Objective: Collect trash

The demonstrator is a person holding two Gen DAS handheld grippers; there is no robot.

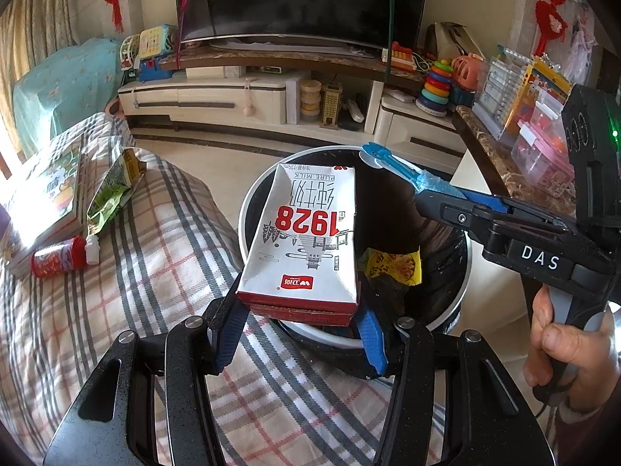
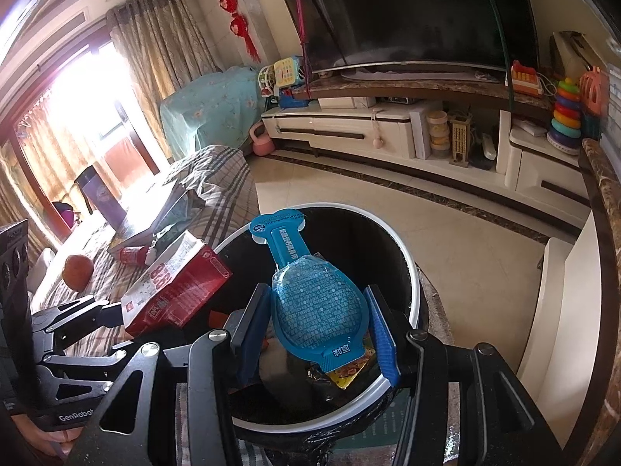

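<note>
**Two pieces of trash held over the open bin**

In the left wrist view, the left gripper (image 1: 299,334) fills the lower centre, its blue pads clamped on the near end of a red-and-white milk carton (image 1: 302,233) printed "1928". The carton sticks out over the near-left rim of the round black trash bin (image 1: 248,202), which sits at mid-frame beside a plaid-covered table (image 1: 155,256). A yellow wrapper (image 1: 392,266) lies inside the bin.

The right gripper (image 2: 318,330) sits at lower centre of the right wrist view, fingers closed on the sides of a flat blue plastic packet (image 2: 310,295) with a narrow neck, held above the bin's dark opening. In the left wrist view this gripper reaches in from the right edge, a hand (image 1: 559,341) on its handle.

At the left of the left wrist frame, a green snack bag (image 1: 112,190), a small red bottle (image 1: 62,258) and a book (image 1: 46,194) lie on the plaid cover.
</note>
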